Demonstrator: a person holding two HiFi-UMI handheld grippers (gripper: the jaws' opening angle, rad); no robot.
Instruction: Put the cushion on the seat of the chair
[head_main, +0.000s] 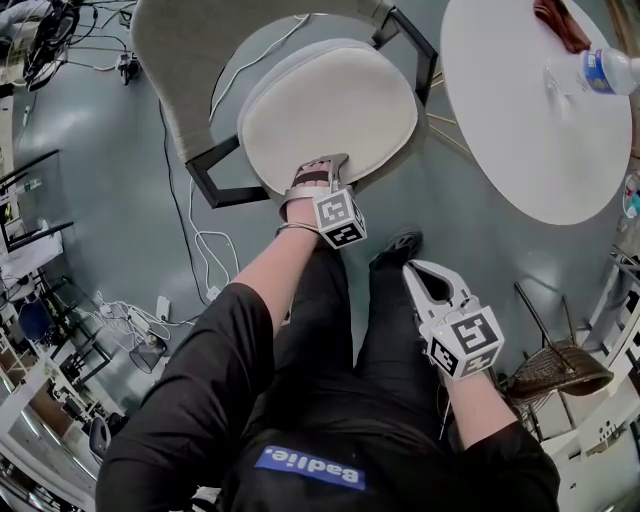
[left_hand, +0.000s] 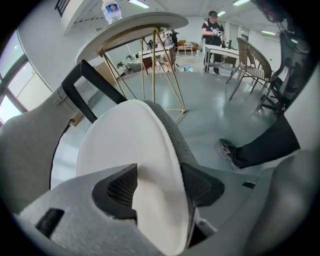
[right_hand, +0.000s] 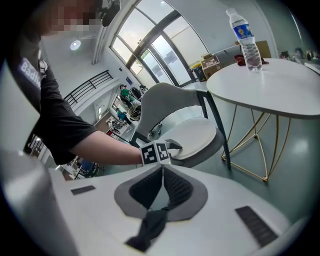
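Now, cushion (head_main: 330, 115) lies flat on the chair (head_main: 185, 60) seat, left gripper (head_main: 320, 165) at its near edge, jaws spread wide with the rim between them unpinched; right gripper (head_main: 414, 270) hangs well apart, jaws closed together on nothing.

The cushion (head_main: 328, 115) is cream with a grey edge; the chair (head_main: 185, 60) pale grey, black-framed. My left claw (head_main: 320, 170) is white, with black-and-white squares.

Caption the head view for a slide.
Cushion on the chair, its edge between open jaws of the left gripper; right gripper shut.
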